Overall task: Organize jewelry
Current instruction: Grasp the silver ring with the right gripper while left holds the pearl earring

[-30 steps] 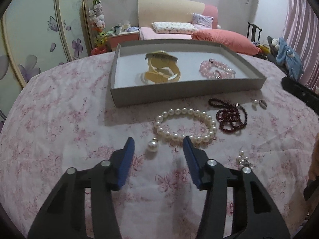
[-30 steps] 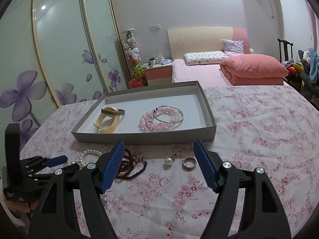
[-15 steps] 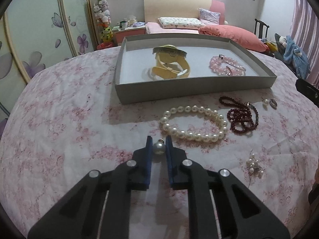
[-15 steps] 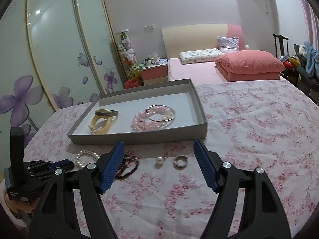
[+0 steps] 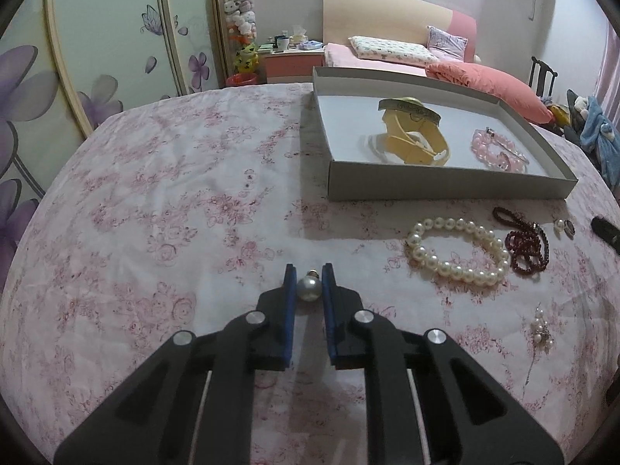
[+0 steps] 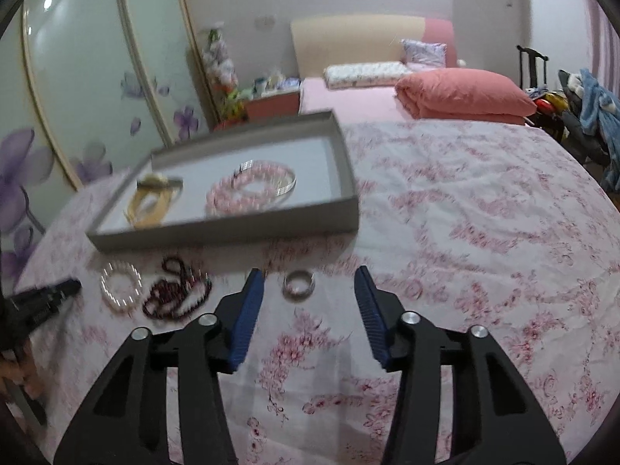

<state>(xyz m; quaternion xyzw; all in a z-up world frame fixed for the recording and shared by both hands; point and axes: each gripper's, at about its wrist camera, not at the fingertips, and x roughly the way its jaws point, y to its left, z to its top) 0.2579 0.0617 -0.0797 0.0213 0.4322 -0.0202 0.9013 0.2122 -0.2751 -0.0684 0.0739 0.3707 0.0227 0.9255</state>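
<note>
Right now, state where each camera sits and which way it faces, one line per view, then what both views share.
Left wrist: rides the left gripper, looking down and forward along its blue fingers, shut on a single pearl, toward the grey tray and the bed beyond.
Right wrist: rides the right gripper, jaws closing with a silver ring between them but untouched; the left gripper shows at the left edge.
Shared: the tray, pearl bracelet, dark bead strand and floral cloth.
</note>
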